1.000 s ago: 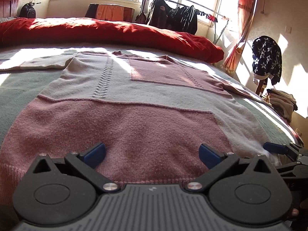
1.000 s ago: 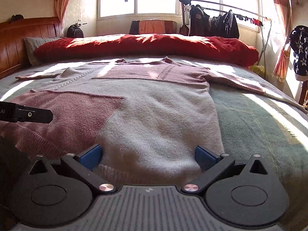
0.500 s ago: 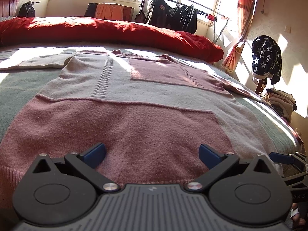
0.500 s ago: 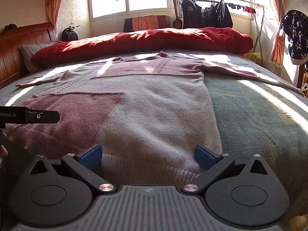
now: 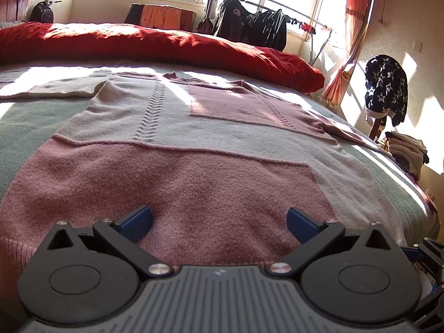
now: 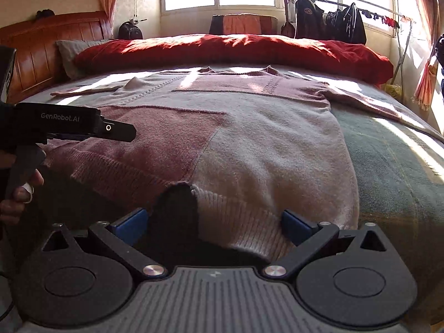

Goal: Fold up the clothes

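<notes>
A pink and cream knitted sweater [image 5: 194, 144] lies flat on the bed, collar at the far end and both sleeves spread sideways. My left gripper [image 5: 219, 220] is open just above the pink part near the hem, nothing between its fingers. In the right wrist view the sweater [image 6: 263, 144] hangs its ribbed hem [image 6: 238, 216] over the bed's near edge. My right gripper [image 6: 213, 223] is open with the cream corner of that hem between its blue pads. The left gripper's body [image 6: 69, 125] shows at the left, held by a hand [image 6: 19, 194].
A green blanket [image 6: 388, 152] covers the bed and a red duvet [image 5: 166, 44] is bunched along the far side. A wooden headboard [image 6: 52, 47] stands far left. A clothes rack [image 5: 258, 25], a chair with a starred garment [image 5: 385, 88] and a clothes pile [image 5: 408, 149] stand right.
My right gripper has drawn back and dropped to the bed's near edge, so the sweater's hem now shows between its fingers. The left gripper has barely moved. Both stay open.
</notes>
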The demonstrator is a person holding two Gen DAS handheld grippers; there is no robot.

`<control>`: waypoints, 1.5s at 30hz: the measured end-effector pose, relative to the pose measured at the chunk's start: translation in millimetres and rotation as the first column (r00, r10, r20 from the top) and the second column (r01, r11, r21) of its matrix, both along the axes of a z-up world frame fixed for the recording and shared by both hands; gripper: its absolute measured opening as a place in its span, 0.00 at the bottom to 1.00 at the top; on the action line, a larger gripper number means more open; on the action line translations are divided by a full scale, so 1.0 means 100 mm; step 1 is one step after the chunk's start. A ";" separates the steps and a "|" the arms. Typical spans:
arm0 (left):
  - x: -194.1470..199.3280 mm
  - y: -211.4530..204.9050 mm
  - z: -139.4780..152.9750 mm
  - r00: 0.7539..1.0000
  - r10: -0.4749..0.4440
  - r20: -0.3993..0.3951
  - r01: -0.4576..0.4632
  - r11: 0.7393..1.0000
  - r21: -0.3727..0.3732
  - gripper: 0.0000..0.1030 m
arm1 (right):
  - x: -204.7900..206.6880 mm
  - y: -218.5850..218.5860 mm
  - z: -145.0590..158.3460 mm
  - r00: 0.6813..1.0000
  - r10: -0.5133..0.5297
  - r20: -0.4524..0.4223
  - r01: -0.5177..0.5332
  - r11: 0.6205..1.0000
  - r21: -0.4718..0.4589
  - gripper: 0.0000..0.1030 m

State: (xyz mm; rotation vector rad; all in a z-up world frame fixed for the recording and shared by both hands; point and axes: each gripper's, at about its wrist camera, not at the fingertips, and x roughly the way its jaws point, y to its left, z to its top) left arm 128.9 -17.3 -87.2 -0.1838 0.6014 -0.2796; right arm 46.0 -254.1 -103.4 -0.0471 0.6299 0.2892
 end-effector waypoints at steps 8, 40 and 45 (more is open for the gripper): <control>0.01 0.09 0.00 1.000 -0.016 0.003 0.016 0.998 -0.059 0.99 | -0.03 0.14 -0.07 0.975 0.153 -0.163 -0.139 0.986 0.089 1.00; -0.06 0.11 0.20 1.000 -0.015 -0.002 0.015 0.998 0.067 0.99 | 0.59 0.44 0.10 0.999 0.026 0.038 -0.023 0.997 -0.077 1.00; -0.26 0.04 0.01 0.999 -0.045 -0.009 0.046 0.989 0.143 0.99 | 0.47 0.29 0.00 0.999 0.018 0.050 -0.018 1.000 -0.003 1.00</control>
